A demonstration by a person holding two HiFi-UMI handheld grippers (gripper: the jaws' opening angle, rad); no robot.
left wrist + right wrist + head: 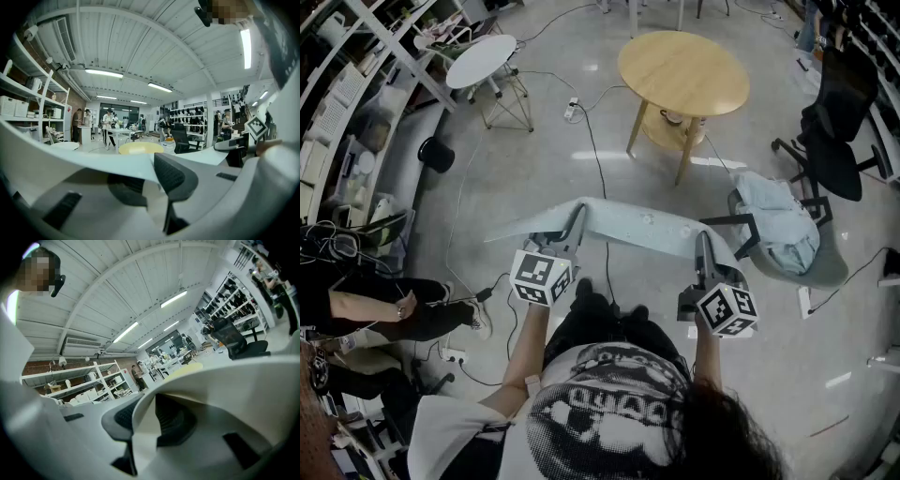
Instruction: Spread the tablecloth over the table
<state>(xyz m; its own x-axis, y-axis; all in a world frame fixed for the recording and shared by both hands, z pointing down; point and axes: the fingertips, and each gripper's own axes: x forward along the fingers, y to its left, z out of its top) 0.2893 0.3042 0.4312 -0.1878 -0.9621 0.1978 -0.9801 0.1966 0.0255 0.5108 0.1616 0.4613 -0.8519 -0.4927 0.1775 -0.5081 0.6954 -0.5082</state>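
Both ends of the pale tablecloth [642, 227] are pinched. Your left gripper [569, 228] has its jaws closed on the left end. Your right gripper [704, 246] has its jaws closed on the right end. The cloth hangs stretched between them in the middle of the frame, above the floor. The round wooden desk [682, 70] stands at the upper middle, well apart from it.

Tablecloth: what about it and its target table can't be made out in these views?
- Head view: the tablecloth, held between the left hand-held gripper and the right hand-held gripper, is seen from above, so its hanging length is unreadable.
- Left gripper view: the tablecloth hides most of the round wooden table.
- Right gripper view: the tablecloth leaves only a sliver of it.
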